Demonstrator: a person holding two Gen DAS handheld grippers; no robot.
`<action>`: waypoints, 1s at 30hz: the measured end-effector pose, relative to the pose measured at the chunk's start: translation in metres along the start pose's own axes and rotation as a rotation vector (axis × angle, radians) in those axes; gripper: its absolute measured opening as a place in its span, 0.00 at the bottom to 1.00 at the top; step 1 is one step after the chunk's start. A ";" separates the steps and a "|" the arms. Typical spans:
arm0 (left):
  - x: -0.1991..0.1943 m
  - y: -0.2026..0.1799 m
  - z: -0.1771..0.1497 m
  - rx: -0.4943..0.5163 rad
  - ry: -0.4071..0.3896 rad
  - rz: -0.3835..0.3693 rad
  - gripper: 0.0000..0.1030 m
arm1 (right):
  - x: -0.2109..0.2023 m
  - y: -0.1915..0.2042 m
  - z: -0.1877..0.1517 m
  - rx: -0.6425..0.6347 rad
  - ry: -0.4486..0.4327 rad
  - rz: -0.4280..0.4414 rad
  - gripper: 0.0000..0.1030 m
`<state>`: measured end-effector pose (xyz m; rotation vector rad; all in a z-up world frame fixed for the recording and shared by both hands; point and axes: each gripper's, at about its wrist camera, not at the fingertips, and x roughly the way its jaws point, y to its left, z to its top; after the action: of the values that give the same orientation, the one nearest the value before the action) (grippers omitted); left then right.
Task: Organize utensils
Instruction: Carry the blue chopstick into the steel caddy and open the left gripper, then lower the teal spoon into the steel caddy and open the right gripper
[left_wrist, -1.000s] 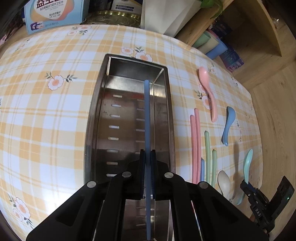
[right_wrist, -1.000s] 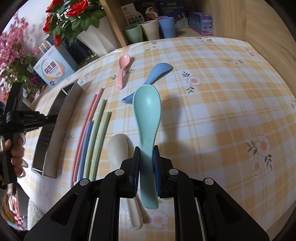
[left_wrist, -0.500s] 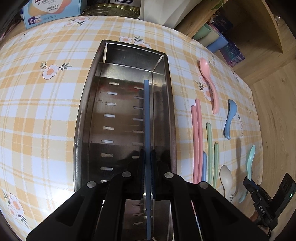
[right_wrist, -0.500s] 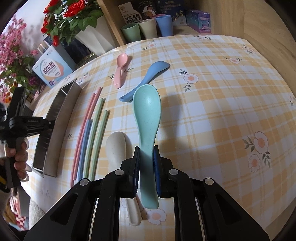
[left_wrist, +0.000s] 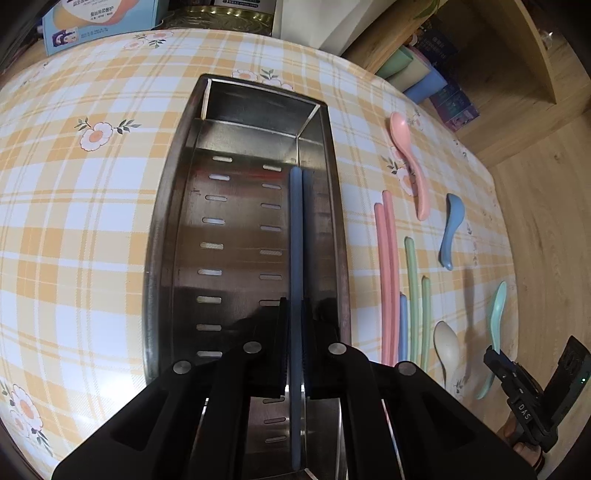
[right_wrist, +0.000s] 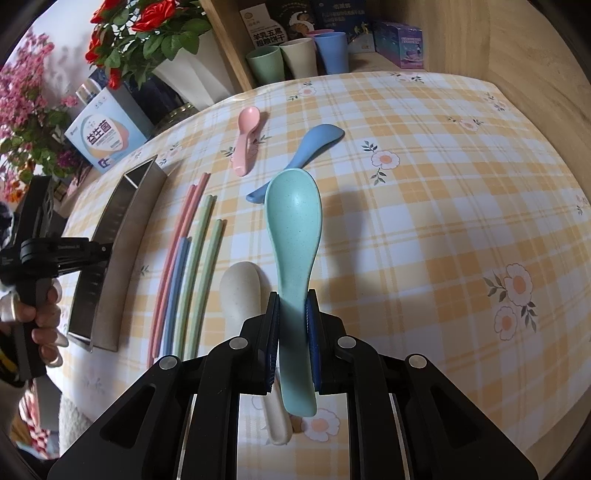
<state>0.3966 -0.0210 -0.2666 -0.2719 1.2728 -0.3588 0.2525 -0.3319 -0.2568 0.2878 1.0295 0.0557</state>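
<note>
Left wrist: left gripper (left_wrist: 295, 343) pinching blue chopstick (left_wrist: 295, 236) | right gripper (right_wrist: 291, 339) pinching teal spoon (right_wrist: 293, 229)

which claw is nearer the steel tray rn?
Left. The left claw is over the steel tray, holding a blue chopstick inside it. The right claw is off to the tray's side, past the chopsticks left on the table, holding the teal spoon.

Shiny steel tray (left_wrist: 159, 236); matt speckled plastic spoon (right_wrist: 293, 218); wooden shelf (right_wrist: 517, 44).
</note>
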 end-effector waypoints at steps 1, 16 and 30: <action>-0.002 0.000 0.000 0.001 -0.003 -0.002 0.07 | 0.000 0.001 0.000 -0.002 0.001 -0.002 0.13; -0.085 -0.001 -0.031 0.212 -0.221 0.116 0.36 | -0.001 0.028 0.009 -0.034 0.021 -0.040 0.13; -0.139 0.047 -0.059 0.232 -0.405 0.195 0.94 | 0.023 0.124 0.032 -0.135 0.094 0.006 0.13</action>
<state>0.3107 0.0784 -0.1791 -0.0173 0.8412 -0.2642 0.3026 -0.2149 -0.2282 0.1666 1.1126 0.1447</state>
